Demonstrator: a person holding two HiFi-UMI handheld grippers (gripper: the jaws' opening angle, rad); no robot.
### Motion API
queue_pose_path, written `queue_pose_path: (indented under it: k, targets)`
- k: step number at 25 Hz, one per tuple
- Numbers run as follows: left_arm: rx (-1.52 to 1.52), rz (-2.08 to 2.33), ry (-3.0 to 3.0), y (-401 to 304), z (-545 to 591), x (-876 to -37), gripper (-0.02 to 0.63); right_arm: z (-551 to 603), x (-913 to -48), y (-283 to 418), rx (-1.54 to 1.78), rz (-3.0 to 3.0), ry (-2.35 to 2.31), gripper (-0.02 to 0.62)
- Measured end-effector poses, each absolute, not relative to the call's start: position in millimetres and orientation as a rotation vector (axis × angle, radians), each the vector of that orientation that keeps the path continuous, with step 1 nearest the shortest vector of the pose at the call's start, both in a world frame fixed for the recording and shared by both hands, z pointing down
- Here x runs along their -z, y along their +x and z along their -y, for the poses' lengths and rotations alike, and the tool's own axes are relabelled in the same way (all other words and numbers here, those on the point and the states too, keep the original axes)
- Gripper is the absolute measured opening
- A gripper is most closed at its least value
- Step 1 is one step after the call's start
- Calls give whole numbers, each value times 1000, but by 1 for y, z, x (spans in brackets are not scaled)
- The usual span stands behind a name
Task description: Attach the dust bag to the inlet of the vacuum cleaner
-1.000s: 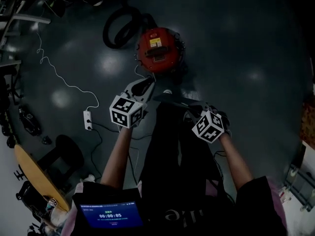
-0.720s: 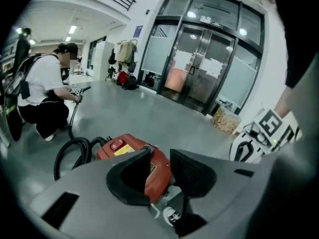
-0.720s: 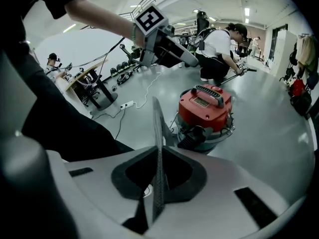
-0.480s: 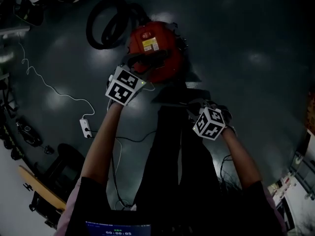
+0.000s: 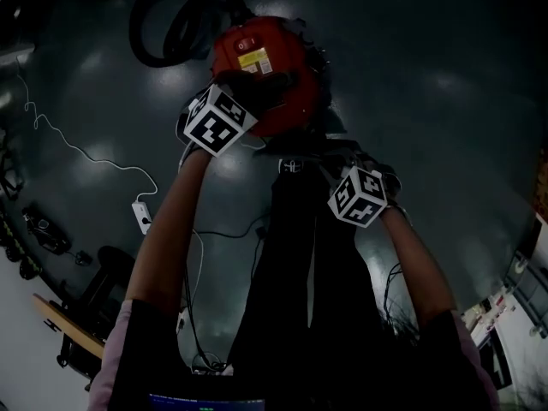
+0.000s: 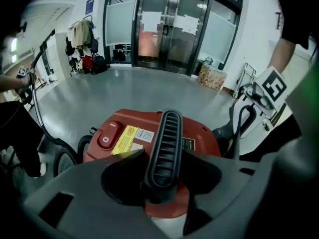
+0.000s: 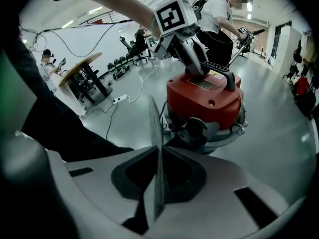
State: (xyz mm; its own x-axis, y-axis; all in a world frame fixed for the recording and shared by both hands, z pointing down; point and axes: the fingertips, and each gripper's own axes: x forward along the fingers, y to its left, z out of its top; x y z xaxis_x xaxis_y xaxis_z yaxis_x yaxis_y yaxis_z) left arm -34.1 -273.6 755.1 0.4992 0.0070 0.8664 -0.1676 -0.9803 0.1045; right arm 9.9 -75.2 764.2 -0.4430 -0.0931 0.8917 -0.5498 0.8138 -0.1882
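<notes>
The red vacuum cleaner (image 5: pixel 265 58) stands on the dark floor. My left gripper (image 5: pixel 257 88) is over its top, and its jaws are opening. In the left gripper view the vacuum's ribbed black handle (image 6: pixel 164 143) lies between the jaws of my left gripper (image 6: pixel 164 166), which do not press on it. My right gripper (image 5: pixel 330 168) is shut on the stiff top edge of the black dust bag (image 5: pixel 308 298), which hangs down towards me. In the right gripper view that edge shows as a thin grey sheet (image 7: pixel 157 133) in my right gripper (image 7: pixel 158 158), just short of a black fitting (image 7: pixel 194 131) on the vacuum's near side.
A coiled black hose (image 5: pixel 171 24) lies behind the vacuum. A white power strip (image 5: pixel 139 217) with cables lies on the floor to the left. A round wooden table (image 7: pixel 82 63), people (image 7: pixel 217 14) and glass doors (image 6: pixel 174 24) are farther off.
Both grippers have sunk towards the vacuum. My left gripper left the bag's top edge, went over to the vacuum's handle and opened. The right gripper kept hold of the bag.
</notes>
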Motion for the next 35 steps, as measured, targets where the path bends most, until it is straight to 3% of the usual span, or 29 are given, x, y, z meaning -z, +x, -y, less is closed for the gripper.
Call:
queue_pose_path:
  k: [9,14,19,24,29,35]
  targets:
    - [-1378,178,2610,-36,276,-757,201,85,-792,22,-251,1888,499,51]
    - [-1354,181,2622,-36,277,-758,201,84,-794,31,-390,1953,490,51]
    - [-1333,189,2638,-36,276,-756,201,84,-800,36,-292,1913,363,51]
    - [-1315,199,2644,-36,277,-760,201,91,-810,38,-585,1901,462,71]
    - [-1298,211,2651,-39,279,-760,202,94,-821,45,-1154,1889,610,93]
    - [-1303,202,2641,-36,276,-759,202,85,-811,42,-656,1936,339,94]
